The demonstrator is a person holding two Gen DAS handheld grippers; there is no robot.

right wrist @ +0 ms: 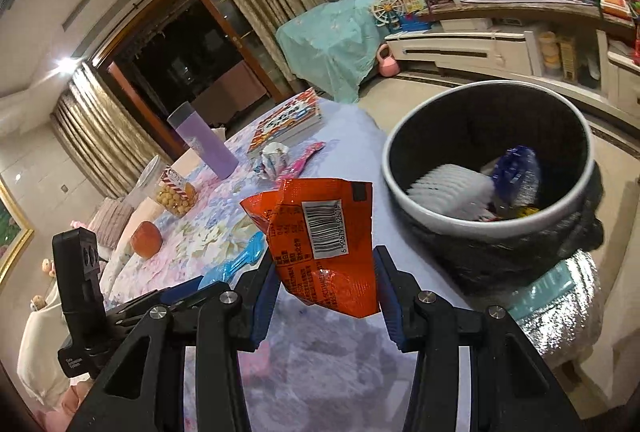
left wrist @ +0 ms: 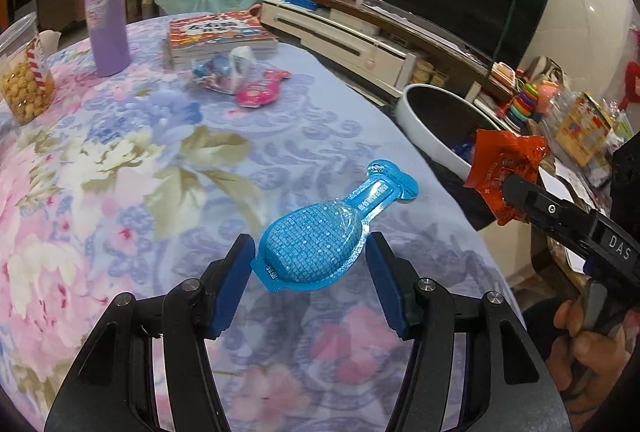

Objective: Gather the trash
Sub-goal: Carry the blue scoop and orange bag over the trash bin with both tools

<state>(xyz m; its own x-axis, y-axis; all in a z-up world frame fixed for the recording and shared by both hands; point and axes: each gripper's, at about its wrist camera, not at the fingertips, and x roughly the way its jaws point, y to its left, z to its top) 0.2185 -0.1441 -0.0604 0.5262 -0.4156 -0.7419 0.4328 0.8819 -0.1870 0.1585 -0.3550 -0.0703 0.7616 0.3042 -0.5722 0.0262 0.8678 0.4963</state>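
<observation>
On the floral tablecloth (left wrist: 120, 168), a snack jar (left wrist: 22, 72) sits at nine o'clock, a purple cup (left wrist: 106, 16) at eleven, books (left wrist: 220, 36) and crumpled wrappers (left wrist: 236, 80) near twelve. The left gripper (left wrist: 310, 252) clamps a blue packet (left wrist: 320, 244) by its broad end, lifted above the cloth. At three o'clock the right gripper (right wrist: 326, 272) pinches an orange wrapper (right wrist: 320, 236), barcode up, beside the bin (right wrist: 420, 200). The bin stands off the table's edge at two o'clock, trash already inside.
</observation>
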